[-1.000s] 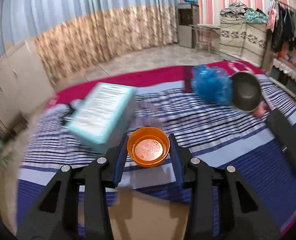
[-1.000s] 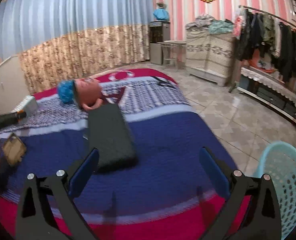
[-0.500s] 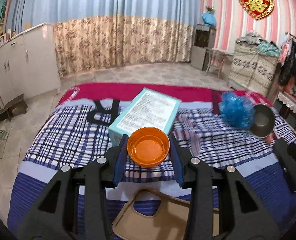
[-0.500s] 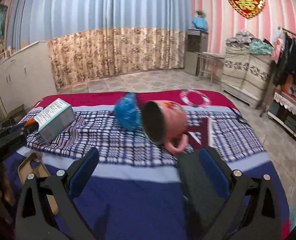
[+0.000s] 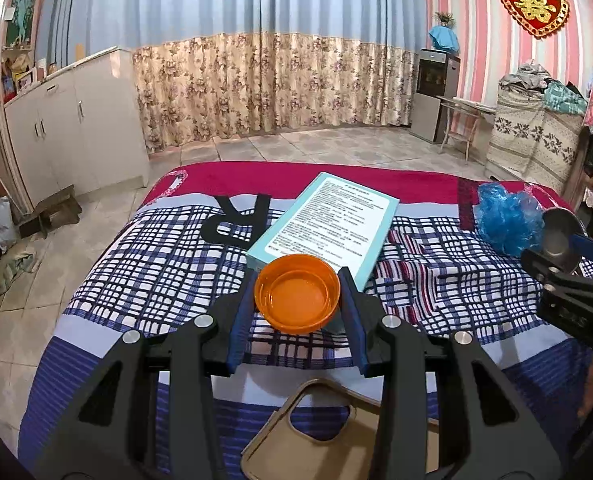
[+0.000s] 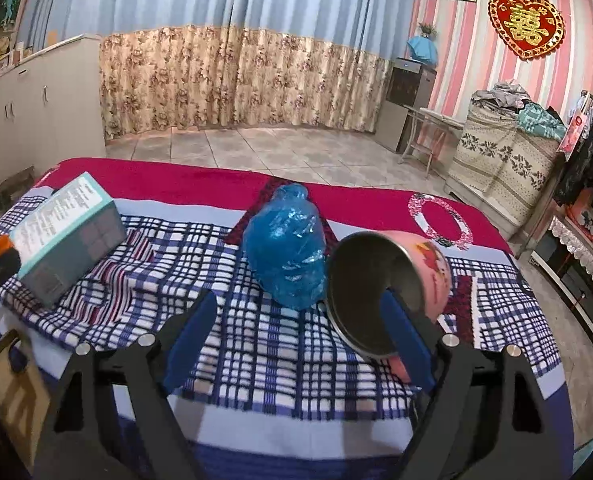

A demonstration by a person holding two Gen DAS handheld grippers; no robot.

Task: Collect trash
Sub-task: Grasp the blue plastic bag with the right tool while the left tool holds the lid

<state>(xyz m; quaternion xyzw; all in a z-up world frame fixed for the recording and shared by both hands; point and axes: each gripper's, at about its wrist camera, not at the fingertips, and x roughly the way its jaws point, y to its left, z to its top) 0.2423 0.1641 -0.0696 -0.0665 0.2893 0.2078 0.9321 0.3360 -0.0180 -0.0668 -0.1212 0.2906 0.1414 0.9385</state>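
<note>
The right gripper [image 6: 298, 330] has swung across the bed [image 6: 256, 344] since a second ago: then it faced a dark flat object and a pale blue basket on the floor, now it faces the pink mug [image 6: 392, 292] and the crumpled blue plastic bag [image 6: 286, 248]. Its jaws have just been closing but stand spread, with only checked blanket between them; the right finger overlaps the mug's dark mouth at 3 o'clock, though contact cannot be told. The bag lies at 12 o'clock, touching the mug's rim. The left gripper [image 5: 297, 310] has drifted too, so the teal box [image 5: 324, 226] that was blurred and tilted at 10 o'clock now lies sharp at 12 o'clock, just behind the orange lid. That orange lid [image 5: 297, 299] is pinched between the left gripper's blue pads, hollow side up. A black letter R [image 5: 236, 220] is printed on the blanket at 11 o'clock, and a brown cardboard piece [image 5: 316, 440] with a cut-out lies at 6 o'clock, below the fingers. At 3 o'clock in the left view, the right gripper stands before the mug.
</note>
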